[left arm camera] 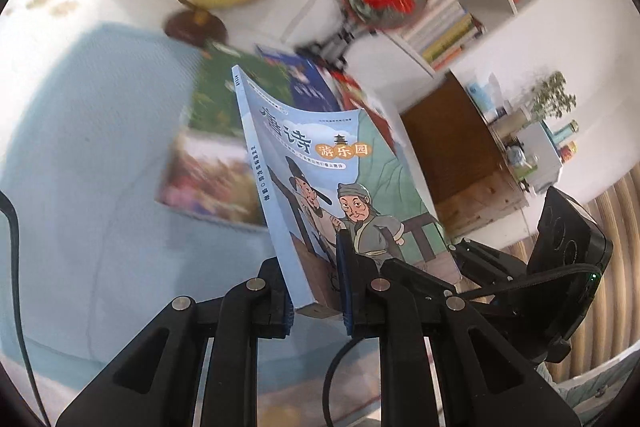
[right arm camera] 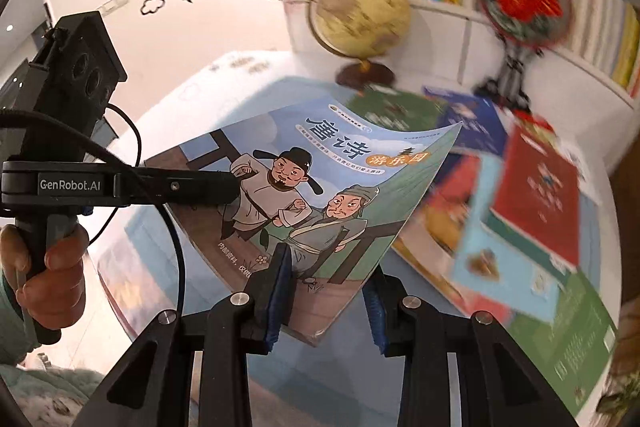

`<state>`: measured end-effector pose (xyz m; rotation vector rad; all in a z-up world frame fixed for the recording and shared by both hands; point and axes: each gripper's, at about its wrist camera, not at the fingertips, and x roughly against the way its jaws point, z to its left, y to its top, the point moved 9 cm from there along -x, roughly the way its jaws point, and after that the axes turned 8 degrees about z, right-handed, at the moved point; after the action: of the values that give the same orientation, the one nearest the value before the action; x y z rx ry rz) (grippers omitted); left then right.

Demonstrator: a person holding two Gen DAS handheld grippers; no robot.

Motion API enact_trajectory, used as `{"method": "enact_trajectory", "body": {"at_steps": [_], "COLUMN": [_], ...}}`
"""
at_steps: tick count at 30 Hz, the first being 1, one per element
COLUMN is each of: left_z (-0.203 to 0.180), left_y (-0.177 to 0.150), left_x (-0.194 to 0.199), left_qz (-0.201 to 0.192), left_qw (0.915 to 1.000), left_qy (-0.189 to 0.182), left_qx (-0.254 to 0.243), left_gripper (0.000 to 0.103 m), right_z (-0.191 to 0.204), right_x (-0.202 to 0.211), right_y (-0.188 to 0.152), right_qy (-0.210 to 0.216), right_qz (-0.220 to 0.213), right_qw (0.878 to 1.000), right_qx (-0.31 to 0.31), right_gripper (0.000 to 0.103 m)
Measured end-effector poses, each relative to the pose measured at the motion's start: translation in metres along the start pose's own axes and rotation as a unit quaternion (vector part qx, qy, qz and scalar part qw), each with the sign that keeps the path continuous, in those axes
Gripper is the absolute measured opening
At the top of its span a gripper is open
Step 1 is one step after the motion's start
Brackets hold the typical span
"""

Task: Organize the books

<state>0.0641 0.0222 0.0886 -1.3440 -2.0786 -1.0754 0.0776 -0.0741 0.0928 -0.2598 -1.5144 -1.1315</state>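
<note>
I have both tongs, left (left arm camera: 316, 291) and right (right arm camera: 326, 291), clamped on the poetry book (right arm camera: 320, 195), lifted off the desk (left arm camera: 100, 207); next it needs shelving.

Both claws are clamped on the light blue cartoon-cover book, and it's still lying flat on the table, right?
Not flat. Both claws, left and right, do clamp the light blue book, but the right wrist view shows it lifted, tilted above the blue table.

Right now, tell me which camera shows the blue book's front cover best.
The right wrist view: the blue book faces it nearly flat, title and both figures legible. The left wrist view sees the same book obliquely, spine foremost, cover foreshortened.
</note>
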Motion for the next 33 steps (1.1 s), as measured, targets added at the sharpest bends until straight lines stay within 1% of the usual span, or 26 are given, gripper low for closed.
{"method": "enact_trajectory", "body": {"at_steps": [2, 5, 7, 9, 14, 16, 19, 22, 25, 28, 30, 33], "left_z": [0.023, 0.061, 0.083, 0.11, 0.158, 0.178, 0.203, 0.223, 0.235, 0.247, 0.259, 0.282], "left_y": [0.013, 0.032, 0.042, 0.058, 0.09, 0.102, 0.114, 0.118, 0.116, 0.112, 0.107, 0.099], "left_x": [0.016, 0.033, 0.04, 0.046, 0.04, 0.033, 0.02, 0.01, 0.008, 0.004, 0.004, 0.012], "left_qz": [-0.012, -0.026, -0.032, -0.039, -0.039, -0.037, -0.027, -0.015, -0.011, 0.001, 0.006, 0.003], "left_qw": [0.9999, 0.999, 0.9983, 0.9976, 0.9959, 0.9957, 0.9958, 0.9954, 0.9955, 0.994, 0.9923, 0.9868], "left_qy": [0.009, 0.034, 0.045, 0.05, 0.079, 0.081, 0.078, 0.078, 0.071, 0.077, 0.087, 0.119], "left_qx": [0.006, 0.012, 0.019, 0.03, 0.023, 0.027, 0.039, 0.054, 0.062, 0.078, 0.088, 0.11], "left_gripper": [0.014, 0.014, 0.014, 0.014, 0.014, 0.014, 0.015, 0.016, 0.016, 0.019, 0.02, 0.02], "right_z": [0.015, 0.037, 0.053, 0.066, 0.081, 0.08, 0.077, 0.073, 0.073, 0.074, 0.075, 0.075], "right_x": [-0.015, -0.044, -0.068, -0.085, -0.137, -0.153, -0.179, -0.198, -0.214, -0.227, -0.235, -0.251], "right_y": [0.018, 0.049, 0.072, 0.088, 0.127, 0.139, 0.155, 0.163, 0.164, 0.163, 0.159, 0.151], "right_qy": [0.011, 0.033, 0.046, 0.05, 0.051, 0.055, 0.043, 0.043, 0.057, 0.069, 0.068, 0.062], "right_qz": [-0.004, -0.002, -0.001, 0.0, 0.015, 0.02, 0.03, 0.042, 0.053, 0.066, 0.077, 0.105], "right_qw": [1.0, 0.999, 0.999, 0.999, 0.999, 0.998, 0.998, 0.998, 0.995, 0.993, 0.992, 0.989], "right_qx": [-0.001, -0.005, -0.006, -0.006, -0.008, -0.013, -0.019, -0.034, -0.055, -0.073, -0.077, -0.083], "right_gripper": [0.033, 0.033, 0.033, 0.033, 0.034, 0.034, 0.034, 0.034, 0.035, 0.036, 0.036, 0.036]}}
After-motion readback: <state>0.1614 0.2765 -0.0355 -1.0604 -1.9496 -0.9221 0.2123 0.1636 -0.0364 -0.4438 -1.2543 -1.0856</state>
